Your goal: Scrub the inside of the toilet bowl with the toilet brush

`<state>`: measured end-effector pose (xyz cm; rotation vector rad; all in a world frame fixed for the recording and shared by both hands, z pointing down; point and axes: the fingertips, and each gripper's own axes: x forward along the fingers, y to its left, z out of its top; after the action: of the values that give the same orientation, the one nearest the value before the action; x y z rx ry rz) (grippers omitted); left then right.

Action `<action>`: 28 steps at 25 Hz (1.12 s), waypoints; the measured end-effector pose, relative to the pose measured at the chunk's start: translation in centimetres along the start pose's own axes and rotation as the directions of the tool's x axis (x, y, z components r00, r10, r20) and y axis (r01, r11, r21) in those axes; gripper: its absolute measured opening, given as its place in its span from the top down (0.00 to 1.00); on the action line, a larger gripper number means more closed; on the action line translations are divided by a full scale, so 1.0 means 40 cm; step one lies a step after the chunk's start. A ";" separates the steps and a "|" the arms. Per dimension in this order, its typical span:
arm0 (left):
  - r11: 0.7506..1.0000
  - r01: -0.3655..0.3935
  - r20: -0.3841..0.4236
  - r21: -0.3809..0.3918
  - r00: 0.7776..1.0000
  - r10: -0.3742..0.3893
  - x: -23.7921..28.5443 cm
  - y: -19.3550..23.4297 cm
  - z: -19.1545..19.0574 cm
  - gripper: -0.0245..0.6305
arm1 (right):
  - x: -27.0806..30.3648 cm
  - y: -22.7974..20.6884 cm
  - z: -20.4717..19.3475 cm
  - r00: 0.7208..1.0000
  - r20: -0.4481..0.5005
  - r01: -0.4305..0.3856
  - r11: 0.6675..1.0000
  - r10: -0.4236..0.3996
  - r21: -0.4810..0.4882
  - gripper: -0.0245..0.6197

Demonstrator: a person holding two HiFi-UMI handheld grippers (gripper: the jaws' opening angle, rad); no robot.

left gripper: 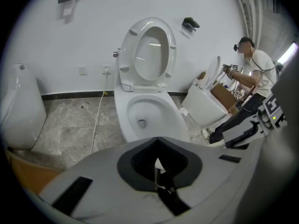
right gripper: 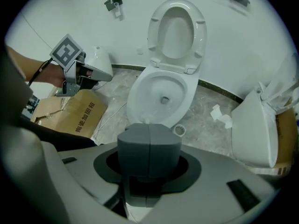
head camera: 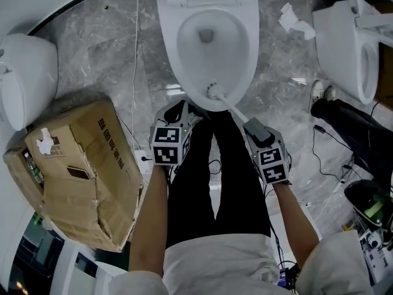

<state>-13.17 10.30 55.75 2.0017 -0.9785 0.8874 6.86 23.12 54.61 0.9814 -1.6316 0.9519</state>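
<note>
The white toilet bowl [head camera: 171,57] stands open at the top centre of the head view, seat and lid raised [left gripper: 150,50]. The toilet brush head [head camera: 214,92] rests on the inside of the bowl's near rim. Its white handle [head camera: 236,110] slants down and right into my right gripper [head camera: 253,128], which is shut on it and points steeply down. My left gripper [head camera: 177,112] hovers just left of the brush, near the bowl's front edge, holding nothing that I can see. Its jaws do not show in its own view, only a dark recess.
A cardboard box [head camera: 80,171] lies on the floor at my left, beside a white fixture [head camera: 27,72]. A second toilet [head camera: 347,48] stands at the right with crumpled paper [head camera: 295,20] near it. Another person's leg [head camera: 350,125] and cables [head camera: 136,54] cross the marble floor.
</note>
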 end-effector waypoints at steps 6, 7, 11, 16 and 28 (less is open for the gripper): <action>0.999 -0.008 -0.003 -0.034 1.000 0.008 0.000 -0.008 -0.016 0.92 | 0.009 -0.017 0.061 0.996 0.034 -0.088 0.995 0.086 0.049 0.67; 0.999 -0.013 -0.004 -0.041 1.000 0.013 0.004 -0.010 -0.016 0.92 | 0.011 -0.027 0.073 0.996 0.046 -0.076 0.996 0.074 0.043 0.67; 0.998 -0.004 0.015 -0.061 1.000 0.005 0.020 -0.030 0.005 0.92 | 0.024 -0.068 0.132 0.996 0.089 -0.028 0.999 0.026 0.028 0.67; 1.000 0.002 0.019 -0.019 1.000 -0.002 0.047 -0.029 0.035 0.92 | 0.072 -0.130 0.229 0.988 0.150 0.037 0.999 -0.039 0.017 0.67; 0.997 -0.078 0.035 0.001 0.996 0.078 0.057 0.042 0.111 0.92 | 0.298 -0.149 0.308 0.984 0.172 -0.078 0.984 0.050 0.161 0.67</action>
<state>-12.36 5.08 55.89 1.9989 -1.0822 0.8988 5.79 7.73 64.18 1.1544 -1.7533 1.0882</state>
